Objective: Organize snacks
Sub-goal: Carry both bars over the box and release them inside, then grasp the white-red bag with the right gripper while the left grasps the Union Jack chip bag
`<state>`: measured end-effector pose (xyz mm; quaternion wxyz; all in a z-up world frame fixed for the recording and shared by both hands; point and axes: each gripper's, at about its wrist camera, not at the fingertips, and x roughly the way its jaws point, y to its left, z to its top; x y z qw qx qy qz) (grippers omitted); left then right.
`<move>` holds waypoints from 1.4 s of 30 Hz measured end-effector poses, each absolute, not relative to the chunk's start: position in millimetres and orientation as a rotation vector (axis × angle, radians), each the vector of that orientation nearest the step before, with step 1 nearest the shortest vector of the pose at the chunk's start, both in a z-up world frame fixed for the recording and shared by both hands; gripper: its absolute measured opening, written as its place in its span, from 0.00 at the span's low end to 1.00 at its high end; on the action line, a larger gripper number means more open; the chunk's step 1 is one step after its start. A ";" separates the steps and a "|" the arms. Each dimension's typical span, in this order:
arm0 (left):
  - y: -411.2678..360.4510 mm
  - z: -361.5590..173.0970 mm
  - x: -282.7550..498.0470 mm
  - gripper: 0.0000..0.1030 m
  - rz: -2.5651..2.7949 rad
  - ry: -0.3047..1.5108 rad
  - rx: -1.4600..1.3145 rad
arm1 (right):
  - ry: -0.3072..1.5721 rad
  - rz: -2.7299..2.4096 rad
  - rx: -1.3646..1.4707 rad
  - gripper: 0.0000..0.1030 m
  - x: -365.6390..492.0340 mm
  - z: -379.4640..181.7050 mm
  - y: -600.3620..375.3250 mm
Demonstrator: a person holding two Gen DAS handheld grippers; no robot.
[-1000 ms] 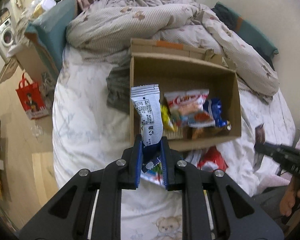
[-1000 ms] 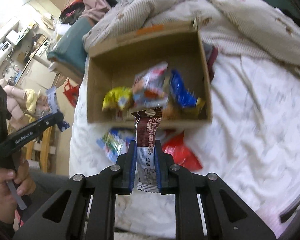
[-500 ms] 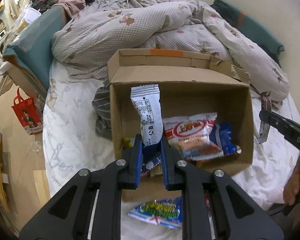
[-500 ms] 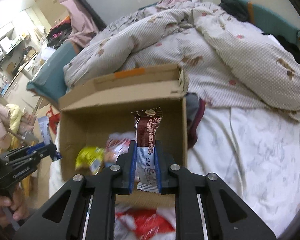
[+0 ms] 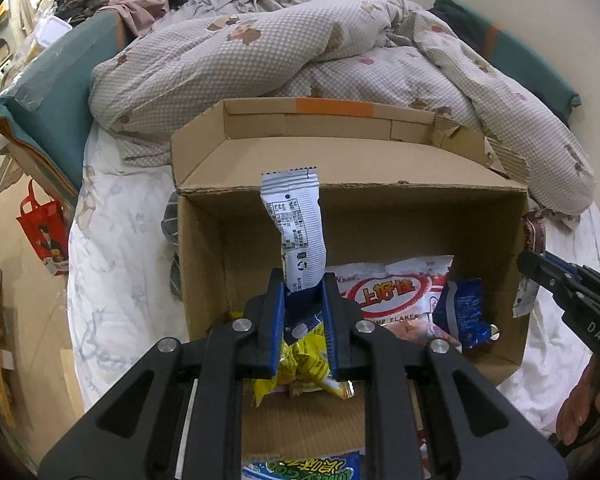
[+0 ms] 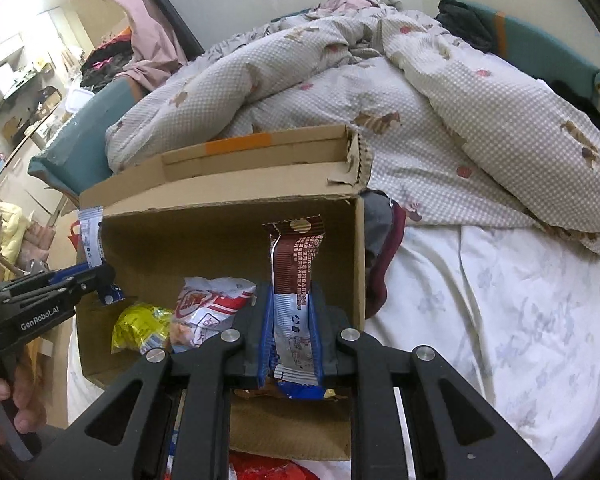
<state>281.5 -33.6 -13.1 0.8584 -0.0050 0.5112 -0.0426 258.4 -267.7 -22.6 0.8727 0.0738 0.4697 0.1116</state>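
Both tongs now over box (image 5: 380, 216); "SHRIMP FLAKES" bag (image 5: 396, 292) inside.

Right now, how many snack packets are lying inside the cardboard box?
3 show: a yellow packet near the left, a red-and-white shrimp flakes bag in the middle, a blue packet at right. Others may be hidden underneath.

place: home bedroom | evidence: bed (image 5: 112, 320) with white sheet; rumpled checked duvet (image 5: 260, 52); teal headboard cushion (image 5: 56, 92); clothes pile (image 6: 104, 60); cluttered room beyond
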 end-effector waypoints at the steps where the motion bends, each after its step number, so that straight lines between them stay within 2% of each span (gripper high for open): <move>1: -34.5 -14.1 281.2 0.14 -0.091 1.073 -0.007 | 0.988 0.227 0.153 0.17 259.5 -24.4 -267.4; 11: -42.6 -14.2 276.0 0.15 -0.098 1.061 0.020 | 1.008 0.231 0.166 0.17 260.3 -28.6 -266.5; 14: -43.9 -12.5 274.6 0.19 -0.096 1.057 0.018 | 1.008 0.236 0.186 0.17 261.1 -28.2 -268.7; 16: -43.5 -11.4 273.7 0.24 -0.093 1.054 0.013 | 1.011 0.237 0.194 0.17 261.5 -28.4 -269.7; 19: -39.7 -8.8 271.5 0.38 -0.097 1.040 -0.023 | 1.016 0.242 0.212 0.17 262.5 -29.4 -272.2; 21: -36.8 -7.9 270.4 0.55 -0.099 1.036 -0.045 | 1.018 0.241 0.216 0.19 262.8 -29.1 -273.2; 24: -34.0 -4.7 266.7 0.72 -0.088 1.019 -0.060 | 1.019 0.246 0.224 0.19 263.1 -28.0 -274.3; 26: -31.9 -2.9 264.1 0.78 -0.076 1.012 -0.065 | 1.017 0.243 0.236 0.20 263.0 -27.2 -276.0; 30: -25.0 -2.5 261.8 0.79 -0.067 1.022 -0.107 | 1.013 0.245 0.257 0.21 262.5 -25.2 -278.1; 31: -22.6 -2.6 260.8 0.79 -0.063 1.024 -0.120 | 1.012 0.242 0.254 0.23 262.3 -24.8 -278.0; 33: -19.9 -2.7 259.4 0.79 -0.054 1.026 -0.131 | 1.013 0.243 0.265 0.37 262.0 -24.4 -279.5; 34: -18.1 -2.2 258.2 0.79 -0.048 1.025 -0.133 | 1.011 0.245 0.277 0.60 261.7 -23.8 -280.4; 36: -14.9 -1.1 255.0 0.79 -0.047 1.026 -0.143 | 0.988 0.243 0.302 0.73 259.2 -20.5 -283.0; 42: -4.5 5.7 244.3 0.79 -0.017 1.013 -0.150 | 0.977 0.251 0.328 0.73 255.6 -15.0 -285.9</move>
